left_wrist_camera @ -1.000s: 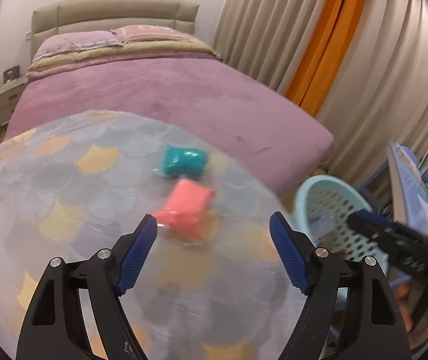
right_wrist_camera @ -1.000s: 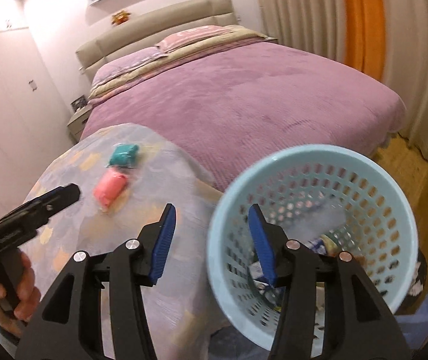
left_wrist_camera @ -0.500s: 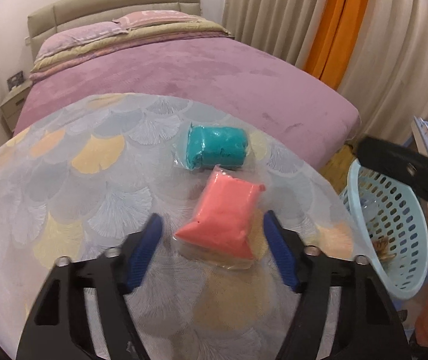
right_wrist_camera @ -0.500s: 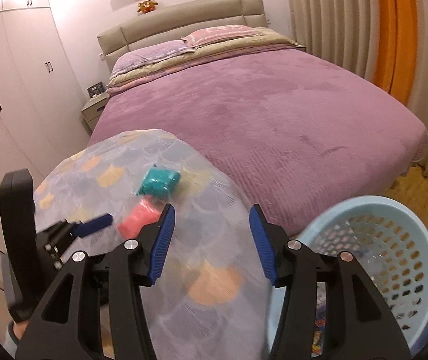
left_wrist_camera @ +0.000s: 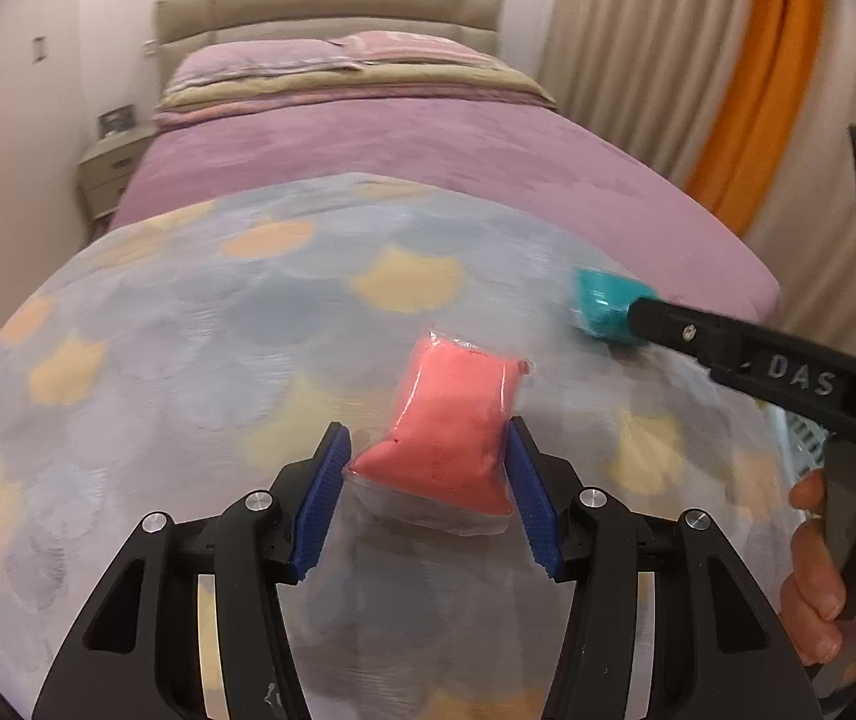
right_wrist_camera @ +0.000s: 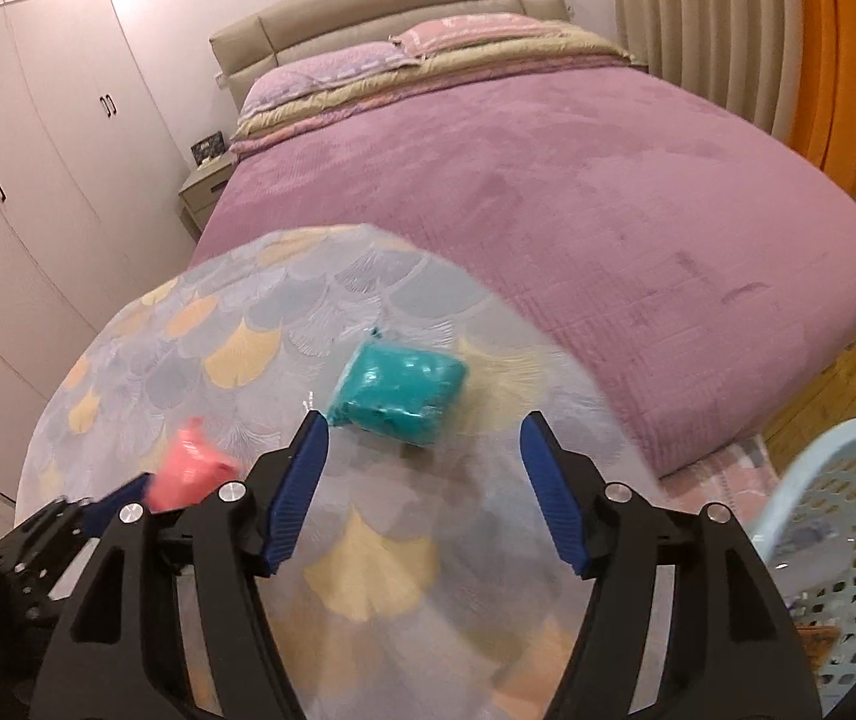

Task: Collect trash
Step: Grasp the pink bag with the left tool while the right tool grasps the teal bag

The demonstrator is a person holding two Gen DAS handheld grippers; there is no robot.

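Bedroom worktop (left_wrist_camera: 128, 330) beside the purple bed (right_wrist_camera: 548, 180): the left gripper (left_wrist_camera: 425, 480), wide a second ago, is closing onto the pink packet (left_wrist_camera: 446, 420). Right gripper (right_wrist_camera: 422, 468) is opening, nothing between its jaws, just short of the teal packet (right_wrist_camera: 398, 390), nearer the bed. Both pickups look imminent.

Two packets on the counter (right_wrist_camera: 368, 570): one packet (left_wrist_camera: 446, 432) between the left gripper (left_wrist_camera: 425, 495) fingers, the other (right_wrist_camera: 398, 393) just ahead of the right gripper (right_wrist_camera: 422, 495). Bed (right_wrist_camera: 548, 180) behind the counter, basket (right_wrist_camera: 836, 540) to its right.
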